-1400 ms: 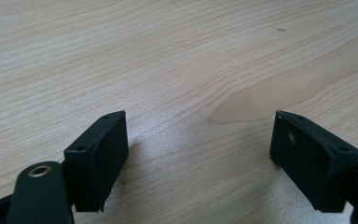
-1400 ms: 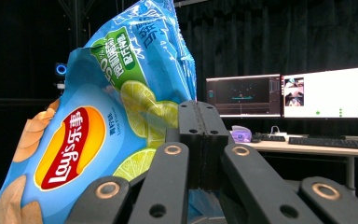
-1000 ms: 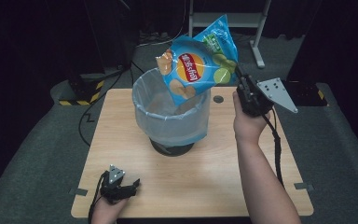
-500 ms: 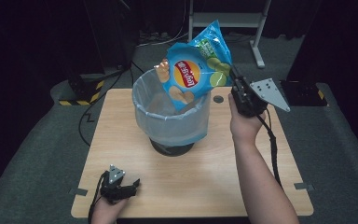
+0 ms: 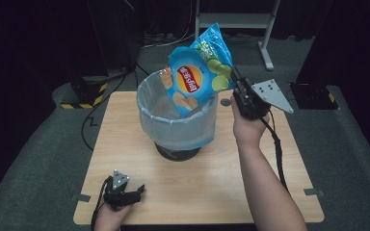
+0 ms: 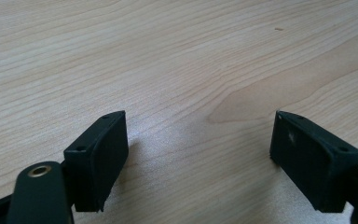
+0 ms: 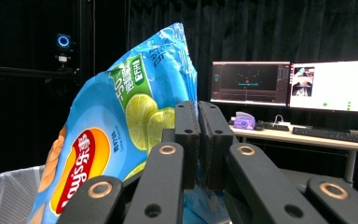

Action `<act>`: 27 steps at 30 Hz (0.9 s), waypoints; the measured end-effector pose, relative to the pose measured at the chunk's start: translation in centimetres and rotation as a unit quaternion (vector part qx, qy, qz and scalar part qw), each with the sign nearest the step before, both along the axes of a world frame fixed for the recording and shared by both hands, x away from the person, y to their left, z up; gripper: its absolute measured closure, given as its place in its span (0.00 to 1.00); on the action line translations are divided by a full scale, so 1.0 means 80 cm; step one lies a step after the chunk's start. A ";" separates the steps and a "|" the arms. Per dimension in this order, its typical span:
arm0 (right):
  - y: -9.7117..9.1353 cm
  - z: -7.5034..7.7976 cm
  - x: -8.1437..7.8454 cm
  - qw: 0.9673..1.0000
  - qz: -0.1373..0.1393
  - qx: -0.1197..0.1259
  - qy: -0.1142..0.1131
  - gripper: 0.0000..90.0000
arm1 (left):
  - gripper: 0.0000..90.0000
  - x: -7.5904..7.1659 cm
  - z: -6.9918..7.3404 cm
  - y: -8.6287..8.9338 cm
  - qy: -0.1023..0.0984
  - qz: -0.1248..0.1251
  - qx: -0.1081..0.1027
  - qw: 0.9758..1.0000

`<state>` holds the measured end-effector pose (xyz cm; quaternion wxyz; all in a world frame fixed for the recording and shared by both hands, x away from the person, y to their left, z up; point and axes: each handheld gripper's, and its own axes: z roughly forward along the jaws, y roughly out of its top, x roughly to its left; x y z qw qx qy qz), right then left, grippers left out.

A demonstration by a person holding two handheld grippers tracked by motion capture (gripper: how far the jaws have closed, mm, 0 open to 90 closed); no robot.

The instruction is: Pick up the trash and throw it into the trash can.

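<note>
We judge the chip bag light and crushable; right gripper pinches its edge, left gripper gapes empty.

high view: overhead, facing forward and down across the whole table. left gripper view: very near the tabletop, facing along its wood grain. right gripper view: raised, facing level toward monitors; shares the chip bag with high view.

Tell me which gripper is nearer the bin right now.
Right. The right gripper is shut on the chip bag just beside the bin rim, the bag's lower end over the opening. The left gripper, open, sits at the table's near edge.
</note>
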<state>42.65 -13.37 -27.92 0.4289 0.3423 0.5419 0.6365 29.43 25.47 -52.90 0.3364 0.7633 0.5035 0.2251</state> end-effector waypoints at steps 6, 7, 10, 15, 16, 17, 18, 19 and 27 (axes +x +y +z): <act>0.006 0.001 0.000 1.000 0.005 -0.001 -0.001 0.96 | 0.21 0.000 0.000 0.000 0.000 0.000 0.000 1.000; 0.007 0.001 0.001 1.000 0.006 0.000 -0.001 0.95 | 0.21 0.000 0.000 0.000 0.000 0.000 0.000 1.000; 0.011 0.002 0.001 1.000 0.008 -0.001 0.001 0.86 | 0.21 0.000 0.000 0.000 0.000 -0.001 0.000 1.000; 0.012 0.002 0.002 1.000 0.013 0.007 0.006 0.82 | 0.21 0.000 0.000 0.000 0.000 -0.001 0.000 1.000; 0.012 0.002 0.002 1.000 0.014 0.008 0.007 0.82 | 0.21 0.000 0.000 0.000 0.000 -0.001 0.000 1.000; 0.012 0.001 0.002 1.000 0.015 0.008 0.008 0.82 | 0.21 0.000 0.000 0.000 0.001 -0.001 0.000 1.000; 0.012 0.001 0.002 1.000 0.015 0.008 0.009 0.82 | 0.21 0.000 0.000 0.000 0.000 -0.001 0.000 1.000; 0.012 0.001 0.002 1.000 0.016 0.009 0.012 0.82 | 0.21 0.000 0.000 0.000 0.001 -0.001 0.000 1.000; 0.008 -0.004 0.001 0.999 0.023 0.007 0.026 0.78 | 0.21 0.000 0.000 0.000 0.000 -0.002 -0.001 1.000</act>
